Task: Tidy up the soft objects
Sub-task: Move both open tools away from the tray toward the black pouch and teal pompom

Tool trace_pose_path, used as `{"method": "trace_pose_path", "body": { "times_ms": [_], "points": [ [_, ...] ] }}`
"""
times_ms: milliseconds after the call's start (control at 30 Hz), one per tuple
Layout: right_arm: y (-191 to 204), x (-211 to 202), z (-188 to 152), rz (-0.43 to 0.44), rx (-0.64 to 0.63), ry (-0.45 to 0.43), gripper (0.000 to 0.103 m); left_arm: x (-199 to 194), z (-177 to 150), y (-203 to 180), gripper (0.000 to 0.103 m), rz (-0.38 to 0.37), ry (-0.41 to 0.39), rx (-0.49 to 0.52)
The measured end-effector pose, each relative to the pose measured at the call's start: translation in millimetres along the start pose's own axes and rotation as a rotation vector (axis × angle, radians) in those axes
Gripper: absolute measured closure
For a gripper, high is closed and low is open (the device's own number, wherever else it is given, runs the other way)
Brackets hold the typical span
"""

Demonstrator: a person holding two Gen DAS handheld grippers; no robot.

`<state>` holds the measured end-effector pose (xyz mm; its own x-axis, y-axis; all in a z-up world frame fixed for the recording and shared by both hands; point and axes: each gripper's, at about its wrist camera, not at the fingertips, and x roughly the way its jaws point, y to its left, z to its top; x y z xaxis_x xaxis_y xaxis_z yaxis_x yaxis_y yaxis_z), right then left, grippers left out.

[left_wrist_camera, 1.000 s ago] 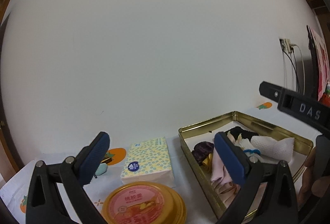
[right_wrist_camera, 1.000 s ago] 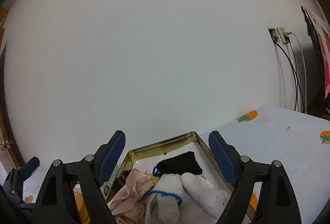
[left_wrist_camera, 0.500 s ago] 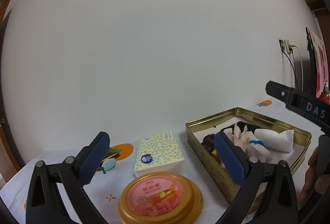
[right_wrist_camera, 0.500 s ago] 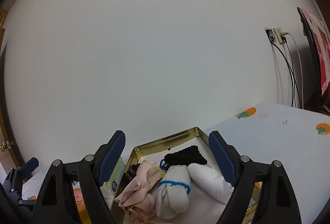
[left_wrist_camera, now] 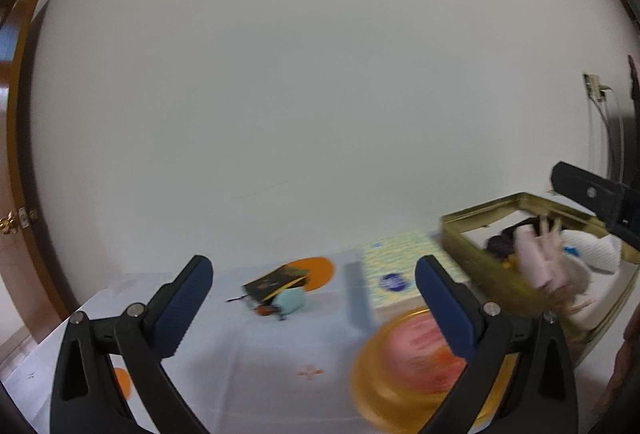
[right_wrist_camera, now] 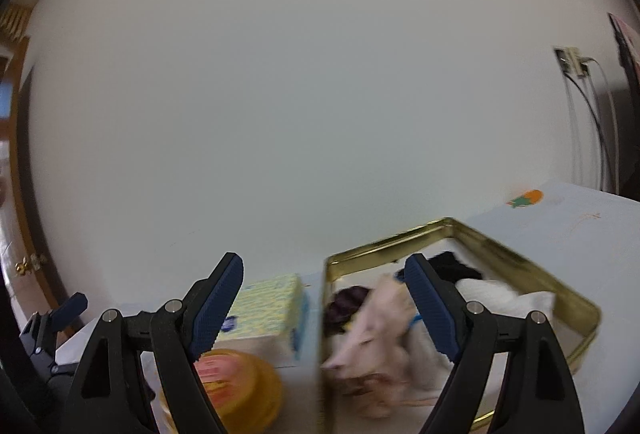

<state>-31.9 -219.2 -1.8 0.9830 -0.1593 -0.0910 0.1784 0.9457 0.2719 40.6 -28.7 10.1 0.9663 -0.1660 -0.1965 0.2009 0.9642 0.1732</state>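
A gold tin (right_wrist_camera: pixel 516 262) on the table holds pink cloth (right_wrist_camera: pixel 376 322), white socks (right_wrist_camera: pixel 504 296), a black sock (right_wrist_camera: pixel 452 262) and a dark purple piece (right_wrist_camera: pixel 344 300). The tin also shows at the right of the left wrist view (left_wrist_camera: pixel 472 262). My right gripper (right_wrist_camera: pixel 324 298) is open and empty, above the tin's left wall. My left gripper (left_wrist_camera: pixel 312 298) is open and empty, above the table left of the tin. A small light-blue soft pouch (left_wrist_camera: pixel 292 300) lies ahead of it beside a dark card (left_wrist_camera: pixel 272 282).
A patterned tissue pack (left_wrist_camera: pixel 392 274) lies left of the tin, also seen in the right wrist view (right_wrist_camera: pixel 268 306). A round orange-lidded container (left_wrist_camera: pixel 420 358) sits in front of it. A white wall stands behind the table. Cables hang from a socket (right_wrist_camera: pixel 572 60) at right.
Both grippers have swung left. The tin has slid right in both views, and the blue pouch has come into the middle of the left wrist view. Both grippers stayed open.
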Motion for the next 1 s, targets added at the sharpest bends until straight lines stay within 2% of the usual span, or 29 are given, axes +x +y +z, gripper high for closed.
{"method": "trace_pose_path", "body": {
  "times_ms": [433,567,867,1000],
  "points": [
    [78.5,18.4,-25.5,0.124,-0.064,0.067,0.018,34.3,-26.4,126.6,0.000,0.189,0.110,-0.104],
    [104.2,30.8,-33.6,0.161,-0.083,0.113,0.018,42.3,-34.8,161.3,0.000,0.254,0.136,-0.149],
    [169.6,71.2,-53.6,0.194,-0.198,0.219,0.018,52.4,-43.3,204.9,0.000,0.341,0.164,-0.151],
    [196.7,95.2,-62.3,0.192,-0.256,0.273,0.019,55.7,-44.6,218.4,0.000,0.342,0.194,-0.175]
  ]
}}
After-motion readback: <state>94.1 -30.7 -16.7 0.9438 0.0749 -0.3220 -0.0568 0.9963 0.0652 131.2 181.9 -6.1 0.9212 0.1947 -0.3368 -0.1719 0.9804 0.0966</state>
